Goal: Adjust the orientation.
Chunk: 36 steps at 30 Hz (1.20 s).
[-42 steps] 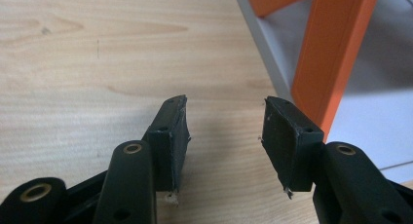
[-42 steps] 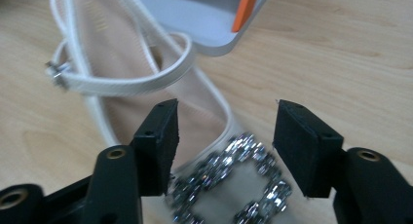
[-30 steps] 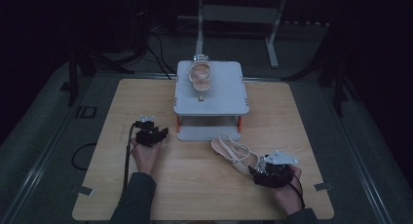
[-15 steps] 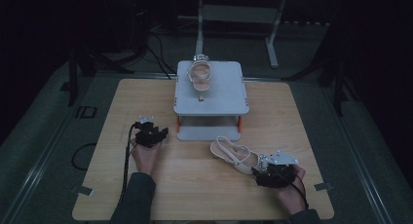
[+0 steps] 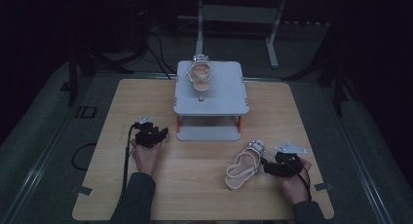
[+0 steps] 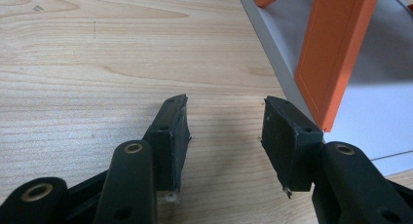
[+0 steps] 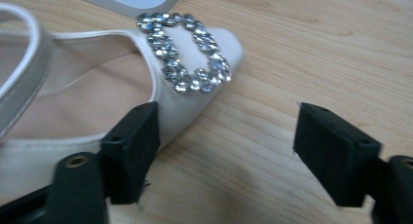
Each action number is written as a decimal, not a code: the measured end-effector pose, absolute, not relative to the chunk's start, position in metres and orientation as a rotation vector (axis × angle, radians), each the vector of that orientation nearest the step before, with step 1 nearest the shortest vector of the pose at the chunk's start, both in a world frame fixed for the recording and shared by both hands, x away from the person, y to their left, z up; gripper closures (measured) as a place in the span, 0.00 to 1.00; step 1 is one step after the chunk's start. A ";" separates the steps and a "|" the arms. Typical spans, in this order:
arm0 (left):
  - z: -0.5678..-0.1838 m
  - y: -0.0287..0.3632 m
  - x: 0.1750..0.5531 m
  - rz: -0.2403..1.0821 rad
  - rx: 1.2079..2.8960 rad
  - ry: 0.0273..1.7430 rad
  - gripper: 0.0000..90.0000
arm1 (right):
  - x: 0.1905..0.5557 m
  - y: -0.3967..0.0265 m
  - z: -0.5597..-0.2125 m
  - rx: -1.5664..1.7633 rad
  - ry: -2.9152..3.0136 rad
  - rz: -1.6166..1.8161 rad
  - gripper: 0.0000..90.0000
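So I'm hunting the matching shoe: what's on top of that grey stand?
One pale strappy sandal lies on the top shelf of the grey stand, near its back left. The lower shelf is mostly covered by the top, so what sits there cannot be seen.

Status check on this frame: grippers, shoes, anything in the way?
Both grippers open, left empty. Right beside loose shoe, not gripping. Second shoe on stand. No obstruction.

Pale wood-grain table (image 6: pixel 97 63), matt; satin-sheen cream shoe (image 7: pixel 97 87), glittering rhinestone buckle (image 7: pixel 187 56); matt black jaws
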<state>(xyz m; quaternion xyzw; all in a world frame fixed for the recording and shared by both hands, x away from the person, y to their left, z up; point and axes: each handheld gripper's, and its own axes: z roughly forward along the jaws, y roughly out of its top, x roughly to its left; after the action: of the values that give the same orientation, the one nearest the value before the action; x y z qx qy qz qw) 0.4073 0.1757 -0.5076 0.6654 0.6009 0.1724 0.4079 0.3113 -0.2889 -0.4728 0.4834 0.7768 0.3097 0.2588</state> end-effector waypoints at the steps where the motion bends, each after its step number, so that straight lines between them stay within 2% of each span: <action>1: -0.508 0.176 0.407 0.433 1.677 1.514 0.58 | 0.311 -0.288 -0.471 1.323 2.101 0.835 0.33; 11: -0.508 0.177 0.407 0.426 1.668 1.514 0.58 | 0.284 -0.254 -0.433 1.253 2.084 1.030 0.34; 20: -0.508 0.178 0.407 0.416 1.659 1.513 0.58 | 0.291 -0.245 -0.451 1.401 2.163 0.992 0.34; 30: -0.508 0.177 0.407 0.416 1.658 1.514 0.58 | 0.292 -0.258 -0.453 1.531 2.194 0.978 0.44; 36: -0.508 0.178 0.407 0.413 1.659 1.513 0.58 | 0.297 -0.259 -0.452 1.538 2.189 0.942 0.45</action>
<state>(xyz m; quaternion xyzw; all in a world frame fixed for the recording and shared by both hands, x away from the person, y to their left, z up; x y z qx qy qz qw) 0.4067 0.1778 -0.5083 0.6607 0.6026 0.1646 0.4162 0.2975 -0.2586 -0.4518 0.5359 0.7628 0.3284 0.1522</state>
